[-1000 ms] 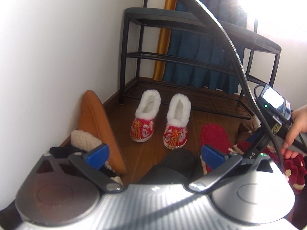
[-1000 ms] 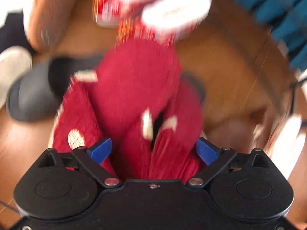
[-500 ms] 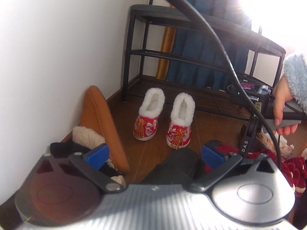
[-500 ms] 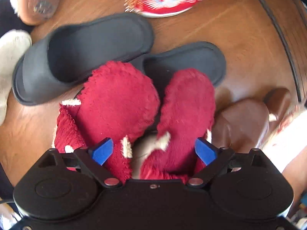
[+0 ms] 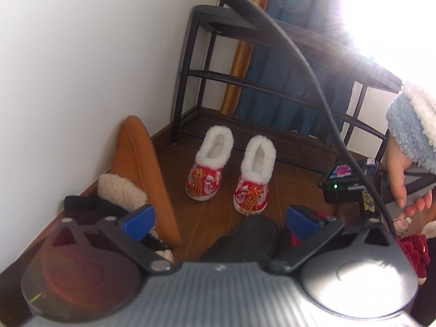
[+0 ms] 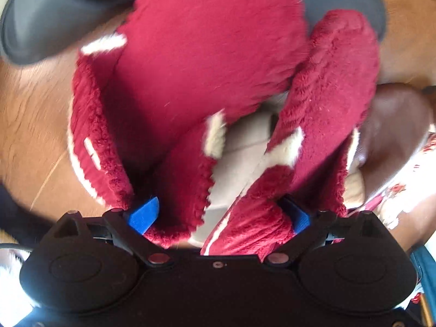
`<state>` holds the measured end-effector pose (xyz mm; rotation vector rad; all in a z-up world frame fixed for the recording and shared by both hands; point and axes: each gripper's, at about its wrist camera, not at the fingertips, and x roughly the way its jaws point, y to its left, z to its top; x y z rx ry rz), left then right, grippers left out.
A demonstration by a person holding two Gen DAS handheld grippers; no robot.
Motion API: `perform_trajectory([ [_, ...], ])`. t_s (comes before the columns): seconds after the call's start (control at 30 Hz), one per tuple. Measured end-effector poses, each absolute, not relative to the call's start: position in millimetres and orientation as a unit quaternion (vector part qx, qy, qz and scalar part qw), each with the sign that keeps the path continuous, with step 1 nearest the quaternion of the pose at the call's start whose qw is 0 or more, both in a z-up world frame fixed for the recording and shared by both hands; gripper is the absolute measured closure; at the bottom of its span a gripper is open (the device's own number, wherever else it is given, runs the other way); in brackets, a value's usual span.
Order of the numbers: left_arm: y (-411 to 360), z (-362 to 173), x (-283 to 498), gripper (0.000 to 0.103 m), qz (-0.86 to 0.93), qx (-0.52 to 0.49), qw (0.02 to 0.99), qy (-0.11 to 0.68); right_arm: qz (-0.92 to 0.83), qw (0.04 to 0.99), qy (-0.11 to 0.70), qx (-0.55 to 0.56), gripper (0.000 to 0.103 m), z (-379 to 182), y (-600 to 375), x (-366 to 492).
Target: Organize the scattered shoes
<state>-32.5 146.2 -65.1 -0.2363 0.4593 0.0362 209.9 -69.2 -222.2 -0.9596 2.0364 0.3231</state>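
My right gripper (image 6: 218, 214) is closed on a pair of dark red plush slippers (image 6: 207, 62), pinching their inner sides together; the slippers fill the right wrist view, above grey slides (image 6: 46, 13) and the wooden floor. My left gripper (image 5: 218, 218) is open and empty, low over the floor. Ahead of it stand two red embroidered slippers with white fur (image 5: 209, 169) (image 5: 254, 174), side by side in front of a black shoe rack (image 5: 272, 87). A grey slide (image 5: 245, 239) lies just under the left gripper.
A tan boot (image 5: 141, 174) leans on the white wall at left, with dark and fleecy shoes (image 5: 109, 199) below it. A brown shoe (image 6: 392, 125) and a floral one (image 6: 403, 188) lie right of the red slippers. Blue curtains hang behind the rack.
My right gripper has moved down closer to the floor with the red plush slippers, which now fill its view. My left gripper has drifted slightly and stays open.
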Motion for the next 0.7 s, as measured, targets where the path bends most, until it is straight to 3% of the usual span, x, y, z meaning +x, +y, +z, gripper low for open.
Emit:
perform_trajectory([
  [0.27,149,-66,-31,0.000,0.016,-0.121,0.967,0.222,0.097,0.367,0.807,-0.452,0.003,-247,-59,186],
  [0.3,149,-66,-30,0.000,0.015,-0.123,0.967,0.223,0.100,0.371,0.794,-0.470,0.016,-244,-57,180],
  [0.5,142,-61,-35,0.000,0.003,-0.121,0.971,0.208,0.117,0.433,0.716,-0.535,0.070,-203,-50,139],
  [0.7,139,-57,-44,0.000,0.005,-0.115,0.973,0.198,0.114,0.508,0.722,-0.456,0.080,-164,-55,132],
])
